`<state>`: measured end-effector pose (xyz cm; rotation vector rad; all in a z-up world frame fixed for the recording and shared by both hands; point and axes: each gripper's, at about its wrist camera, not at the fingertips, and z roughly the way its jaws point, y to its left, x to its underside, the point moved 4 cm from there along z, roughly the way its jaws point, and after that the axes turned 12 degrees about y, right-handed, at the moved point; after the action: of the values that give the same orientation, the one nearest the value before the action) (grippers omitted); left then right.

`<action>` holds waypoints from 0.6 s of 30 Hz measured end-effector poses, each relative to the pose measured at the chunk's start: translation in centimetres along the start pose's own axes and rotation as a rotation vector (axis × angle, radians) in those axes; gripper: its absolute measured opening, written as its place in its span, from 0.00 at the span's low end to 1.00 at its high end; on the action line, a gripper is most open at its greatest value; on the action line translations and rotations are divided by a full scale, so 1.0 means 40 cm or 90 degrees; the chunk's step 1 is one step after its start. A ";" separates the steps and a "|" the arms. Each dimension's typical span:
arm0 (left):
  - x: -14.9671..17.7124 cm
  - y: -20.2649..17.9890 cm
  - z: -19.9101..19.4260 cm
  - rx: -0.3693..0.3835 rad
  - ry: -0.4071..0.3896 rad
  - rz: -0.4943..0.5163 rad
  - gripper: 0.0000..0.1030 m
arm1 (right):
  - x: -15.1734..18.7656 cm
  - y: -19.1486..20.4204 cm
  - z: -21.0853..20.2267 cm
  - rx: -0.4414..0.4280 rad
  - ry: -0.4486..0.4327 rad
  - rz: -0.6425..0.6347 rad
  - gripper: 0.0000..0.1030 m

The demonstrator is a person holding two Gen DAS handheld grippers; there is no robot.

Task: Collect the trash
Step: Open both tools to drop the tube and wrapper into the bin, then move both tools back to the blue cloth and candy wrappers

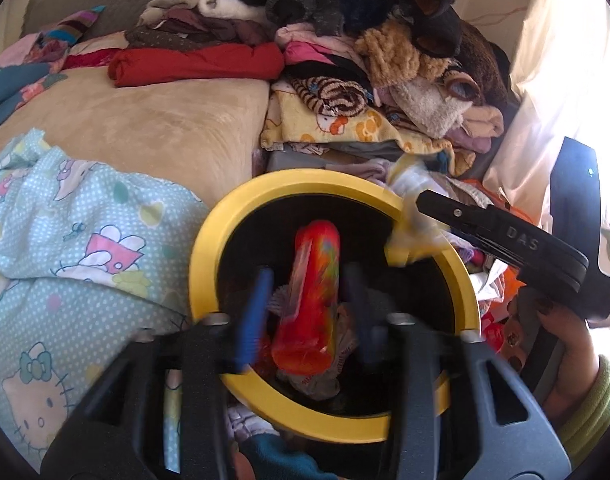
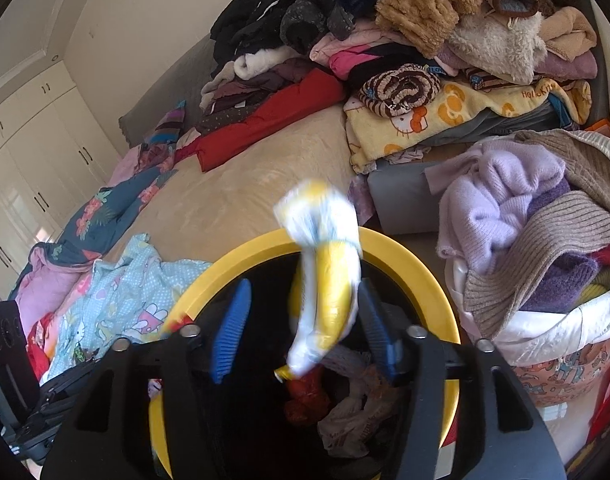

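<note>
- Centrally, a yellow-and-white wrapper [image 2: 325,276] is seen between the blue pads of the right gripper [image 2: 301,328], above the mouth of the yellow-rimmed bin [image 2: 421,264]; the jaws stand apart, the wrapper lying against the right-hand pad only, and a grip cannot be confirmed through the blur.
- An orange-red wrapper [image 1: 311,300] is seen between the fingers of the left gripper [image 1: 309,300], over the bin interior; the jaws are parted, with gaps on both sides.
- Crumpled pale wrappers [image 2: 357,416] are held at the bin bottom.
- A light-blue Hello Kitty sheet [image 1: 65,240] is laid just beside the bin, on the beige bed cover [image 1: 153,120].
- A folded red garment [image 1: 197,64] is placed further back, next to a heaped clothes pile [image 1: 365,60].
- A white basket [image 2: 545,332] of knitwear, lilac jumper [image 2: 501,208] uppermost, is stood near the bin.
</note>
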<state>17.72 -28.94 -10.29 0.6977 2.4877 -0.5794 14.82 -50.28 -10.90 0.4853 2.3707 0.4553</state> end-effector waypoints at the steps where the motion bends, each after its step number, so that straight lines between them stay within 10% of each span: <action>1: 0.001 0.005 -0.008 -0.001 -0.006 -0.006 0.52 | 0.000 0.004 -0.003 -0.001 -0.003 -0.002 0.60; 4: 0.008 0.012 -0.032 -0.009 -0.021 -0.014 0.60 | -0.002 0.015 -0.006 0.000 -0.005 -0.005 0.65; 7: 0.018 0.020 -0.068 -0.033 -0.048 -0.018 0.90 | -0.002 0.028 -0.013 0.003 -0.014 -0.011 0.71; 18: 0.039 0.045 -0.164 -0.083 -0.104 -0.027 0.90 | -0.003 0.098 -0.048 0.018 -0.052 -0.044 0.82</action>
<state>15.35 -23.62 -6.43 0.5275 2.3677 -0.4656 14.51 -47.30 -7.73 0.4248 2.3103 0.3631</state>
